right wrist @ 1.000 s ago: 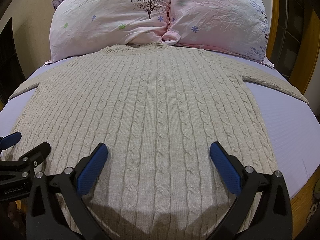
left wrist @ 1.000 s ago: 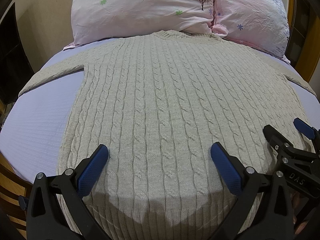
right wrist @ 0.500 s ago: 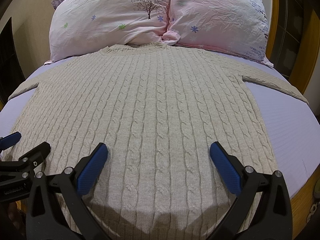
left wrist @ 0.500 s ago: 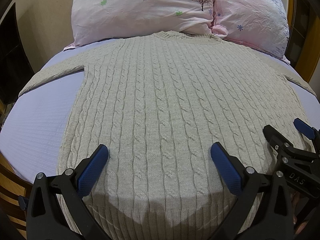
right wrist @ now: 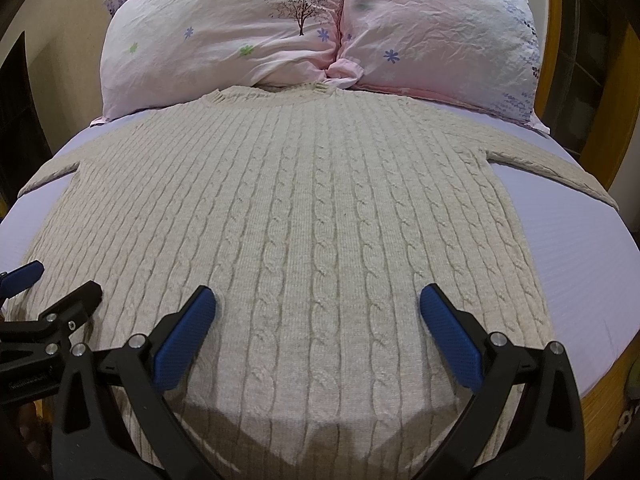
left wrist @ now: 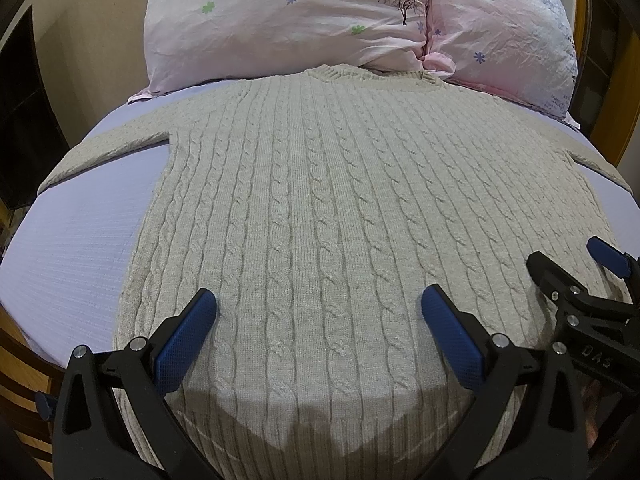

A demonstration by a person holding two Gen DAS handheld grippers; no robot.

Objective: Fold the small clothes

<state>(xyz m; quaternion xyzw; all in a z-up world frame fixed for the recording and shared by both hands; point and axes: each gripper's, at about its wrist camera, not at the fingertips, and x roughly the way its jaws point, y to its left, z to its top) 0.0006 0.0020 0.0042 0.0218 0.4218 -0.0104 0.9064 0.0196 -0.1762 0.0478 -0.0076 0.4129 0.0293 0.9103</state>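
Observation:
A beige cable-knit sweater (left wrist: 320, 200) lies flat on the bed, collar toward the pillows, both sleeves spread out sideways; it also fills the right wrist view (right wrist: 304, 220). My left gripper (left wrist: 318, 312) is open and empty, held just above the sweater's lower left part near the hem. My right gripper (right wrist: 316, 310) is open and empty above the lower right part. Each gripper shows at the edge of the other's view: the right one (left wrist: 568, 268) and the left one (right wrist: 60, 288). The hem lies below the fingers, partly in shadow.
The sweater rests on a lavender sheet (left wrist: 80, 232) (right wrist: 580, 248). Two pink flowered pillows (left wrist: 280, 20) (right wrist: 440, 28) stand at the head of the bed. A wooden bed frame (right wrist: 608, 100) runs along the right; dark furniture (left wrist: 20, 100) stands at the left.

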